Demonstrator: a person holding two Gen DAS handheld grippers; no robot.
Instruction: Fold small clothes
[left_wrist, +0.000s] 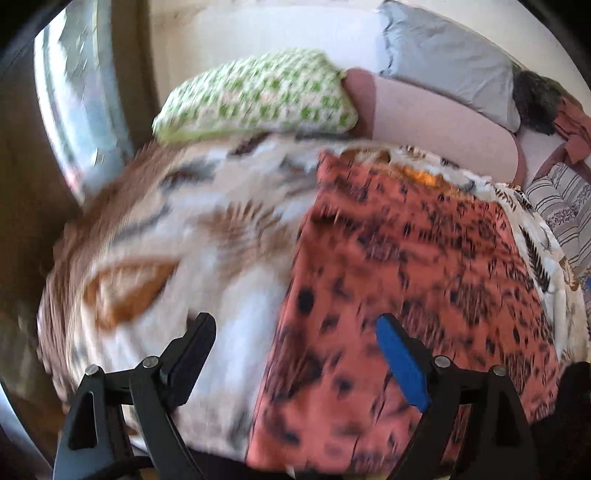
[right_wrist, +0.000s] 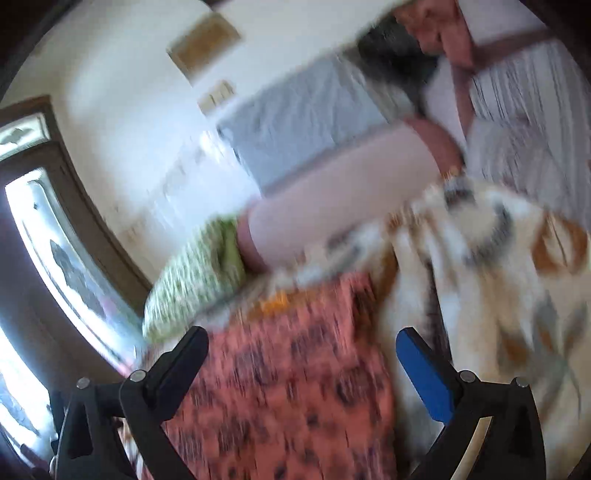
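Left wrist view: orange cloth (left_wrist: 406, 295) is being seen lying lengthwise ahead of left tongs (left_wrist: 295, 332), gaping; right tongs (right_wrist: 303, 350) likewise gaping, nearer.

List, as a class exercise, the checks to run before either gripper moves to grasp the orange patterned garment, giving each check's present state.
1. Left gripper open, holding nothing: ok.
2. Right gripper open, holding nothing: ok.
3. Orange patterned garment lies spread on the blanket: ok.
4. Garment edge between the left fingers: ok, though contact cannot tell.
5. Garment free of the green pillow: ok.
6. Views sharp enough to pick a corner: not ok, both blurred.
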